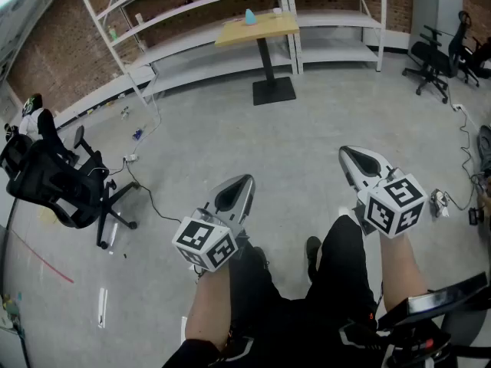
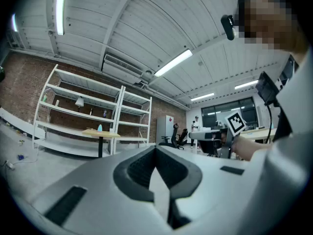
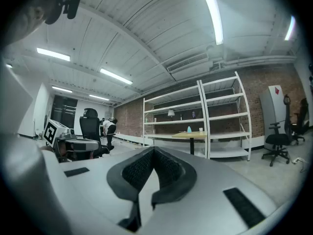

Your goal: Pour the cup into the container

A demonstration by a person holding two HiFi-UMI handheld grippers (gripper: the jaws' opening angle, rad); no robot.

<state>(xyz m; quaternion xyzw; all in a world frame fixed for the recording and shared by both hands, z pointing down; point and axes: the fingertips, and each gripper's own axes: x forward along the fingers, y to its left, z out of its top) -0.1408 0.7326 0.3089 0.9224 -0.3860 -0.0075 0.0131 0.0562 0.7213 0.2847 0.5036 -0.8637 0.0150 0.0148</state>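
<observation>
While both hands are holding level over the person's legs (image 1: 337,259), the left tongs (image 1: 242,182) are sitting closed, pads meeting with nothing between them. The right tongs (image 1: 349,154) are likewise shut and empty.

Left of the left tongs, a black office chair (image 1: 57,182) is standing beside a trailing cable (image 1: 146,190). Grey floor (image 1: 307,113) is lying ahead of both tips.

Far ahead of the tongs, a small wooden table (image 1: 257,31) is standing in front of white shelving (image 1: 192,6). It is carrying a small blue item (image 1: 250,16) and a small white item (image 3: 201,129). Too small to tell which is the cup and which the container.

Judgement: the approach step is only beginning, and no pick-up is under way. Next move is calling for closing the gap to the table. One pair of tongs then needs opening to take the cup upright, so nothing spills before the pour.
</observation>
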